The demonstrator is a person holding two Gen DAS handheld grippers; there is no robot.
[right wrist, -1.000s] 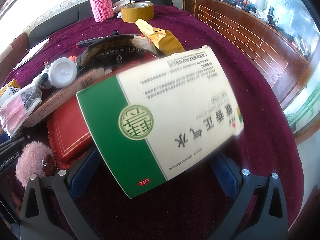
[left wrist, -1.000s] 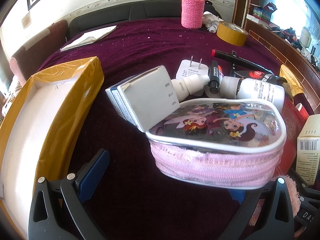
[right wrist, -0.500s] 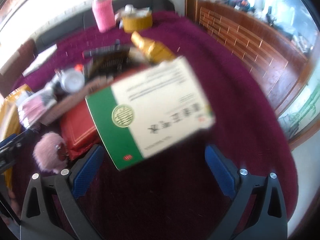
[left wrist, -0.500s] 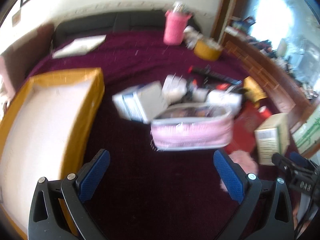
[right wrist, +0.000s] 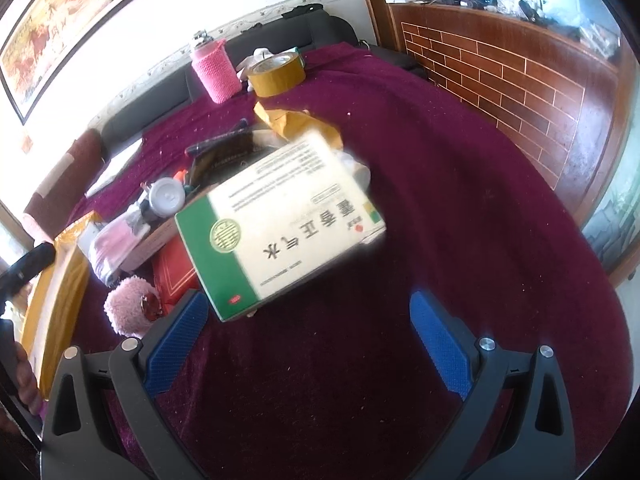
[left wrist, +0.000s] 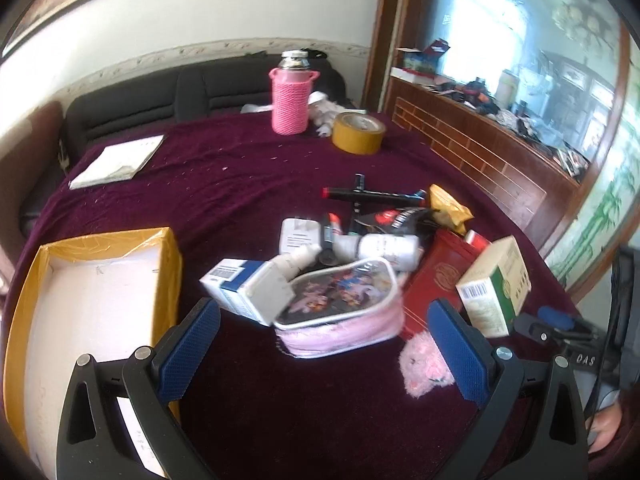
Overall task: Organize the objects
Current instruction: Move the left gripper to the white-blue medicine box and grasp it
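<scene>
I am holding my right gripper [right wrist: 304, 340] spread and empty beneath the green-and-white cardboard medicine box [right wrist: 280, 226], lying centre frame, long axis running lower left to upper right.

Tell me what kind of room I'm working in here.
Most likely a home living room. A framed painting hangs on the wall above a dark sofa, and the table, under a purple velvet cloth, holds household odds and ends: a medicine box, a tape roll, a pink pouch.
</scene>
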